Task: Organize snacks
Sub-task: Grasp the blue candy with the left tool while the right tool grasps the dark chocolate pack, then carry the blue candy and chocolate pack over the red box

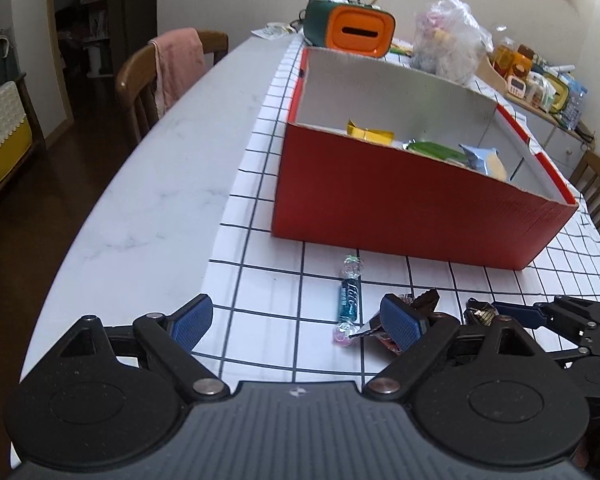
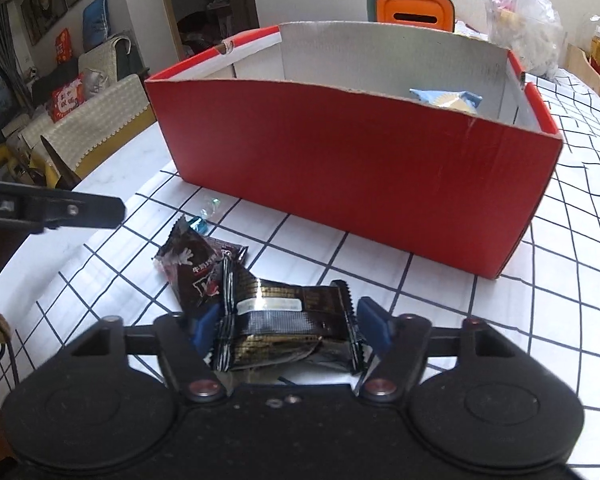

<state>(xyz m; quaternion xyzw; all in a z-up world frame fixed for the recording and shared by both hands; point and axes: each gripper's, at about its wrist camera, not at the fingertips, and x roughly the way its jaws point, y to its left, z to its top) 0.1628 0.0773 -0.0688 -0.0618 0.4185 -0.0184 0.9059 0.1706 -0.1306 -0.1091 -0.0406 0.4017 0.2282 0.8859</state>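
Black-and-gold snack packet (image 2: 288, 330) sits between the right claw (image 2: 290, 330) pads, gripped at both ends.

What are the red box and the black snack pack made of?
Red box: looks like corrugated cardboard, matte red outside, plain grey-white inside, with raw cut edges along the rim. Black snack pack between the right tongs: probably glossy plastic or foil film; it shows glare, crinkles and serrated end seals.

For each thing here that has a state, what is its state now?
red box: open, no lid, a few snacks inside
black-gold packet: between the right gripper pads, on the cloth
left gripper: open, empty
blue candy: lying loose on the cloth
clear bag: tied shut
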